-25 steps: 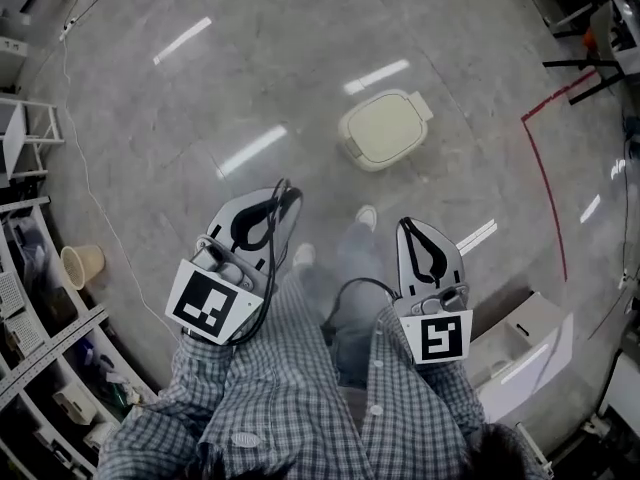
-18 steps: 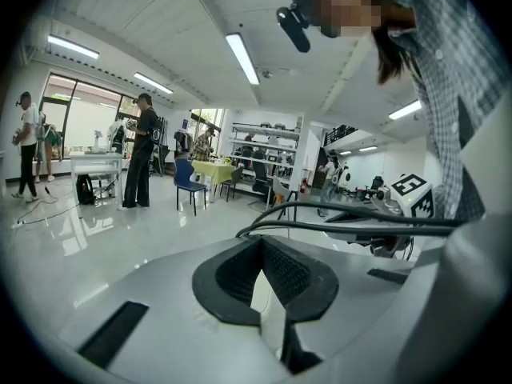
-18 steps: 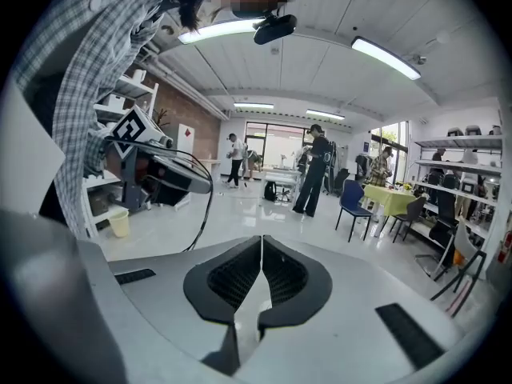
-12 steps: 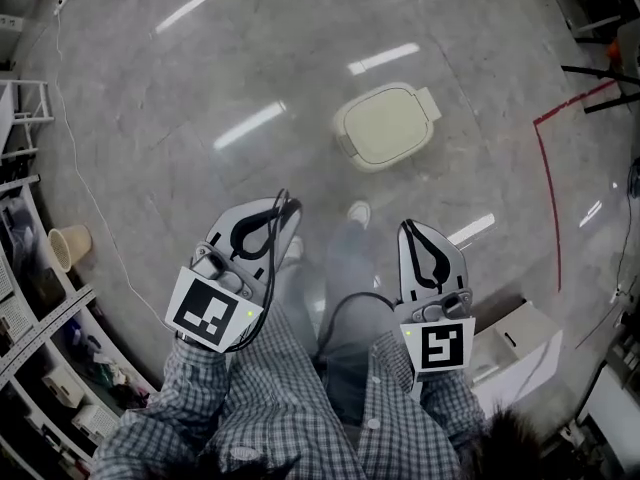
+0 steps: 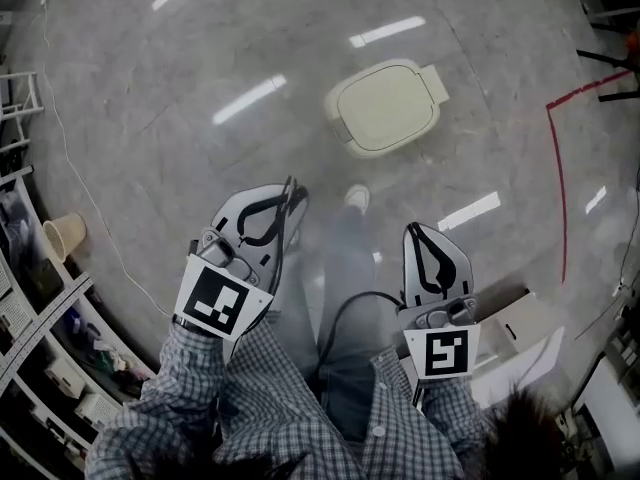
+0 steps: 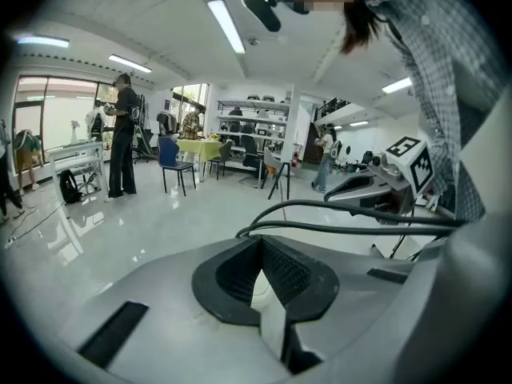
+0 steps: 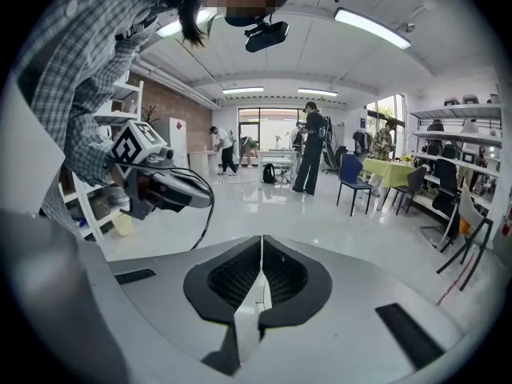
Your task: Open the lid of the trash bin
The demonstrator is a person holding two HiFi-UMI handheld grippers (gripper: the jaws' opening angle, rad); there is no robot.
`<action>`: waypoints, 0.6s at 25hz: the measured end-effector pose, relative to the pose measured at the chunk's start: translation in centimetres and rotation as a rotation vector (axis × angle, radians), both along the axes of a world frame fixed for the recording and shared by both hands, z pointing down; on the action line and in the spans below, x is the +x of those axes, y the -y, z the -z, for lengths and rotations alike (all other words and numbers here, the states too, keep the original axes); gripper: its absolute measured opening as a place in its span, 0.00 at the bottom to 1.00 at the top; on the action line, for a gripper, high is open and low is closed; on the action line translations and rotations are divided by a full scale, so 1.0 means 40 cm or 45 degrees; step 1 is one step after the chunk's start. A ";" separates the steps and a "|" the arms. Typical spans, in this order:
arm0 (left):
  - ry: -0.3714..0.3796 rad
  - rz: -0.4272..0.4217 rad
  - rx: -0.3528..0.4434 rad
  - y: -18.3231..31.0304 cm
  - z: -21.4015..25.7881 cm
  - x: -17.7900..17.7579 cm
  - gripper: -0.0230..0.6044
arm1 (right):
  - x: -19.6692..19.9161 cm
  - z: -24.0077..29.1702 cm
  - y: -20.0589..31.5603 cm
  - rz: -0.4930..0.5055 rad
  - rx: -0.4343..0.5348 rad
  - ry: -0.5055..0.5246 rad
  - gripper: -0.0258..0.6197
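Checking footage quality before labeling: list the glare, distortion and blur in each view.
Head view: fisheye curving, ceiling-light streaks glaring on the floor near the trash bin. Left gripper view: dark round vignette, left gripper soft up close. Right gripper view: same vignette, right gripper fairly sharp.

Checked sleeves (image 5: 180, 388), jeans (image 5: 345, 298) (pale shoes (image 5: 357, 197))

Fig. Open-plan lab or workshop hall. Ahead of my right tongs (image 7: 261, 270): polished floor (image 7: 264, 210), ceiling strip lights (image 7: 372, 29), a blue chair (image 7: 352, 184) beside a yellow-clothed table (image 7: 392, 170), metal shelving (image 7: 452, 134), standing people (image 7: 308, 146). Left of my left tongs (image 5: 290, 200): stocked storage racks (image 5: 50, 348). Far right: red floor tape (image 5: 561, 188).
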State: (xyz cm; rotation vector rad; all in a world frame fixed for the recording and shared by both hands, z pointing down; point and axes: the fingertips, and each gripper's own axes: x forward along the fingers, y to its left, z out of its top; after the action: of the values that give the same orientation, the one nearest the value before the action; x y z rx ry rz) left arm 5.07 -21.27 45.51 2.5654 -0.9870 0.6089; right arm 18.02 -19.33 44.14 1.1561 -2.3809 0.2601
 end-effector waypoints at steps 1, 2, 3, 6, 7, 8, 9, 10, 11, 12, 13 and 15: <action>0.008 -0.012 -0.005 0.002 -0.015 0.009 0.05 | 0.007 -0.011 -0.001 -0.003 -0.010 0.000 0.08; 0.010 -0.018 -0.015 0.004 -0.029 0.018 0.05 | 0.013 -0.021 -0.001 -0.004 -0.020 0.002 0.08; 0.005 -0.018 -0.027 0.006 -0.042 0.027 0.05 | 0.019 -0.030 0.000 -0.007 -0.031 0.008 0.08; 0.003 -0.030 -0.056 0.008 -0.078 0.047 0.05 | 0.030 -0.053 0.002 -0.018 -0.055 0.029 0.08; 0.010 -0.034 -0.064 0.007 -0.090 0.051 0.05 | 0.034 -0.062 0.002 -0.021 -0.064 0.036 0.08; 0.017 -0.036 -0.070 0.006 -0.103 0.056 0.05 | 0.039 -0.072 0.003 -0.028 -0.077 0.046 0.08; 0.022 -0.034 -0.078 0.007 -0.116 0.061 0.05 | 0.045 -0.084 0.004 -0.042 -0.094 0.064 0.08; 0.026 -0.033 -0.085 0.009 -0.130 0.066 0.05 | 0.052 -0.094 0.008 -0.059 -0.108 0.086 0.08; 0.032 -0.034 -0.091 0.011 -0.143 0.071 0.05 | 0.059 -0.103 0.013 -0.076 -0.116 0.110 0.08; 0.038 -0.036 -0.094 0.013 -0.156 0.075 0.05 | 0.065 -0.110 0.018 -0.090 -0.117 0.129 0.08; 0.045 -0.040 -0.096 0.015 -0.169 0.079 0.05 | 0.071 -0.116 0.023 -0.100 -0.117 0.137 0.08; 0.066 -0.050 -0.107 0.017 -0.196 0.080 0.05 | 0.077 -0.129 0.030 -0.106 -0.115 0.134 0.08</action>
State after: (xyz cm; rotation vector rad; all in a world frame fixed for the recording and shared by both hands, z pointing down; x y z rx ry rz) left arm 8.26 -21.95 53.35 2.5125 -0.9093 0.7152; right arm 21.12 -20.53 49.29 1.2282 -2.3868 0.4618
